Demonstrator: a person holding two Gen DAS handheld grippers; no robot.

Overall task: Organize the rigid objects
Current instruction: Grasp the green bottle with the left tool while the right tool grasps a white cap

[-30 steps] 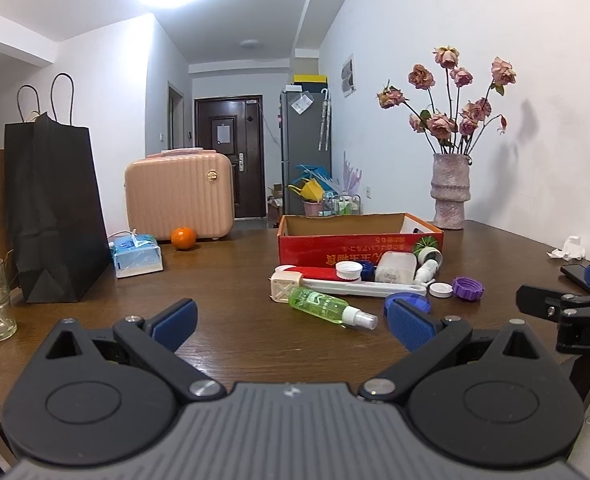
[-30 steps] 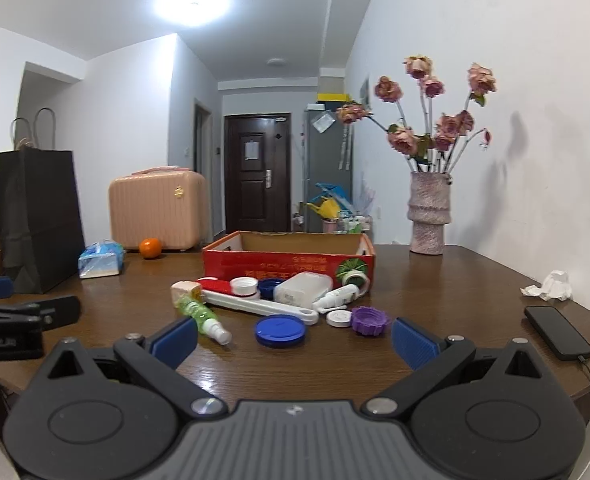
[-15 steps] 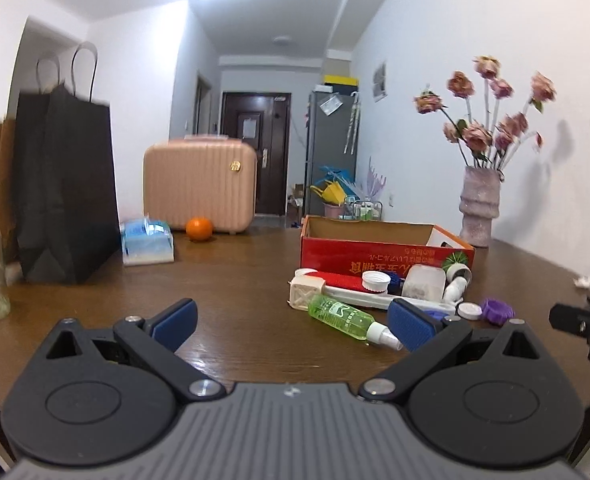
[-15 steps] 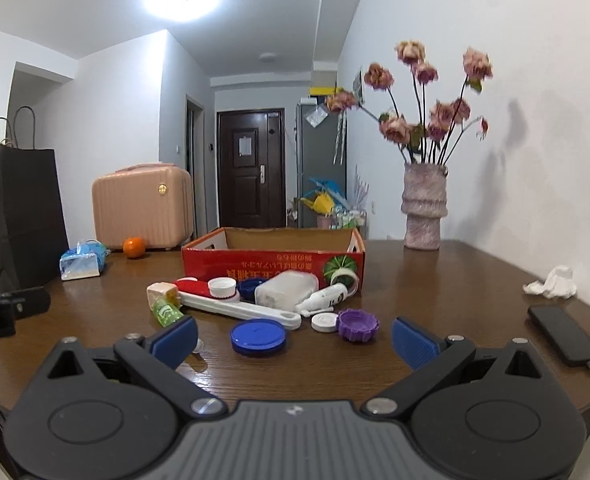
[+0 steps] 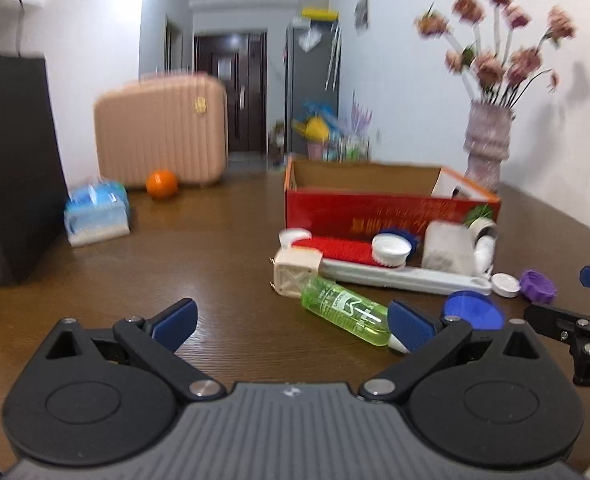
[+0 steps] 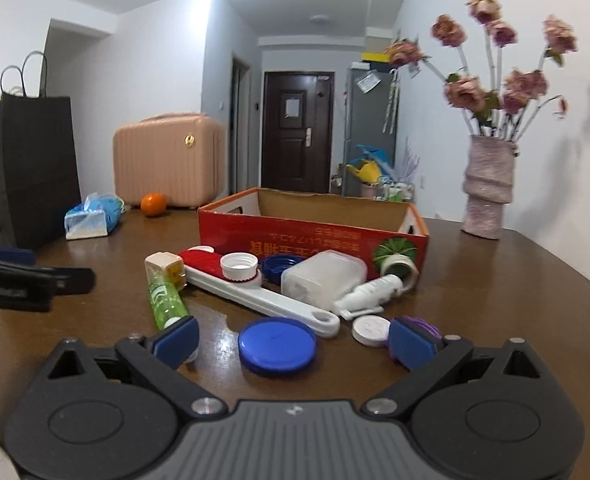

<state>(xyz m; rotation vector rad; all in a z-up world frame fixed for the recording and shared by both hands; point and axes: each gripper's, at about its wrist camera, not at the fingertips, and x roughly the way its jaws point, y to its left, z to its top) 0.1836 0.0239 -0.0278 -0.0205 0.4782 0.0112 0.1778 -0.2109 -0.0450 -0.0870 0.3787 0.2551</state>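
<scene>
Red cardboard box [image 6: 315, 236], open-topped, sits on the brown wooden table [image 6: 495, 280] behind the clutter. Risk: the round green spray bottle [image 6: 165, 300] or flat blue plastic lid [image 6: 277, 344] could roll or skid if nudged. Left gripper [image 5: 291, 320] and right gripper [image 6: 293, 338] are both spread wide, holding nothing.

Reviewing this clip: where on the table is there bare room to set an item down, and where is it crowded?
Bare wood lies between the tissue pack and the red box, reaching toward the left gripper. More lies between the box and the vase. It is crowded in front of the box, from the green bottle to the purple cap.
</scene>
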